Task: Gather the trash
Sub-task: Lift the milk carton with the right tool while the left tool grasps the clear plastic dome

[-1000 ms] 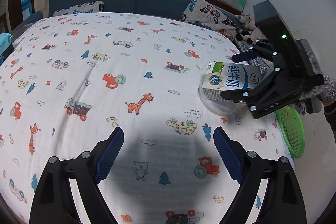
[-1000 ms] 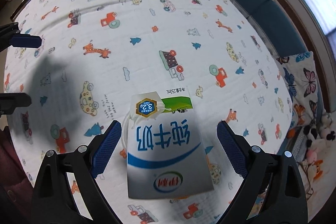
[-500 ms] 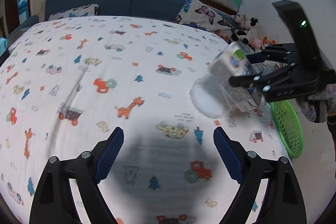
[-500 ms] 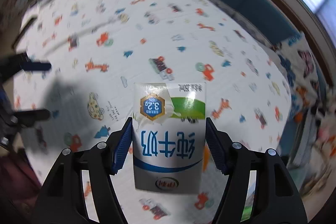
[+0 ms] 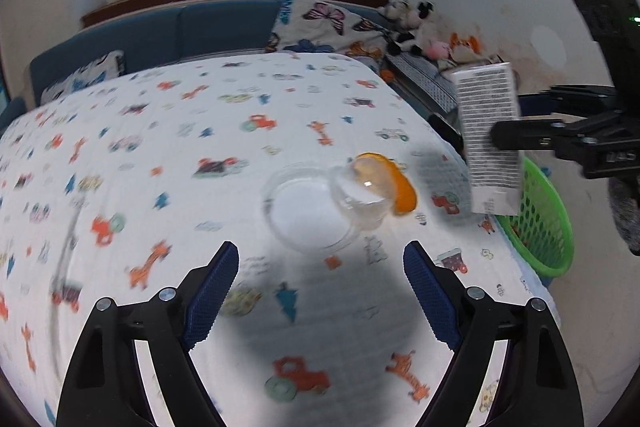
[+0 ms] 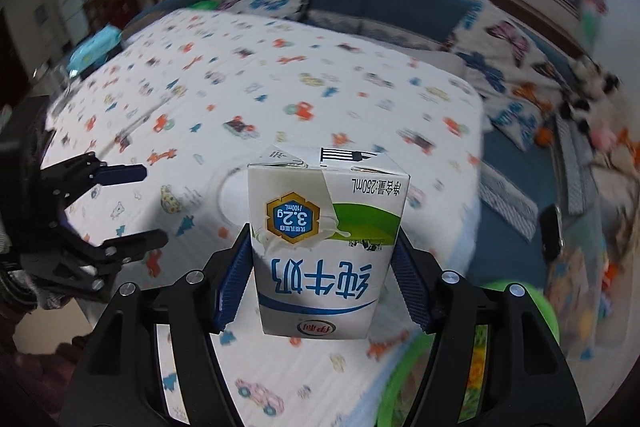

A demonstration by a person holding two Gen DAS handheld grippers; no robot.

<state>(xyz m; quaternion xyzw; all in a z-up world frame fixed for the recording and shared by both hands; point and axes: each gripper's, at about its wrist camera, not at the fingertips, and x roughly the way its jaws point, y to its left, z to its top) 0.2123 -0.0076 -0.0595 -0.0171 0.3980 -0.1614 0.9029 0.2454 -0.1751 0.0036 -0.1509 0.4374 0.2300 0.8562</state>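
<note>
The right claw point(image 6: 324, 279) clamps a milk carton point(image 6: 326, 251) between its blue pads, lifted off the tabletop point(image 5: 200, 155) above the green basket point(image 5: 540, 227) at its 3 o'clock edge. The left claw point(image 5: 320, 291) gapes wide and empty, with a clear plastic container point(image 5: 316, 211) and an orange peel point(image 5: 400, 191) at its 12 o'clock.

Green basket point(image 6: 424, 375): mostly hidden behind the right gripper's frame, cut off by the bottom edge in the right wrist view. Basket contents unreadable in either view. Clear cup point(image 5: 362, 197) covers most of the orange peel point(image 5: 402, 187). Bench cloth point(image 5: 120, 155) print motion-blurred. Milk carton point(image 5: 489, 139) side print too small to read.
</note>
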